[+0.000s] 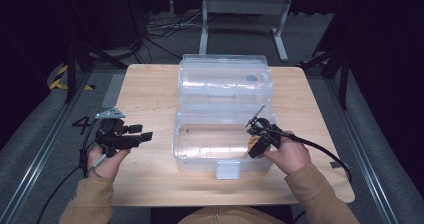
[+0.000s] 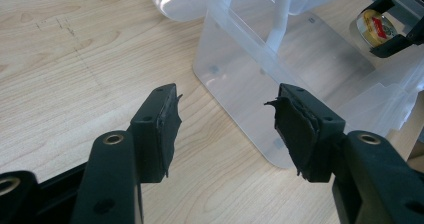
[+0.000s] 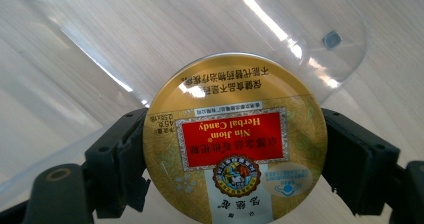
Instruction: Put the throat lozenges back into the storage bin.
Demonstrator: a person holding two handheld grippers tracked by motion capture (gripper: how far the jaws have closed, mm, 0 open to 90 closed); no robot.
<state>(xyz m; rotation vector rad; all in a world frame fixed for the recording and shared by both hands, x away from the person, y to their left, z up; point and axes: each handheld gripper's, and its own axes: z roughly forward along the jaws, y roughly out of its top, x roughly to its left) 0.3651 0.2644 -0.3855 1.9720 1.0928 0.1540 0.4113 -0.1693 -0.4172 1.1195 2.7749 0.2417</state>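
A clear plastic storage box (image 1: 220,149) stands open in the middle of the wooden table, its lid (image 1: 225,79) folded back behind it. My right gripper (image 1: 258,140) is shut on a round gold candy tin (image 3: 235,139) with a red label, held over the box's right end. The tin (image 2: 376,26) also appears far off in the left gripper view, above the box (image 2: 280,69). My left gripper (image 1: 137,135) rests open at the table's left side, nothing between its jaws (image 2: 225,129), pointing toward the box's left wall.
The wooden table (image 1: 150,94) has bare surface left of the box and behind the lid. A white latch (image 1: 227,169) sits on the box's front edge. Cables and a metal frame (image 1: 245,14) lie on the floor beyond the table.
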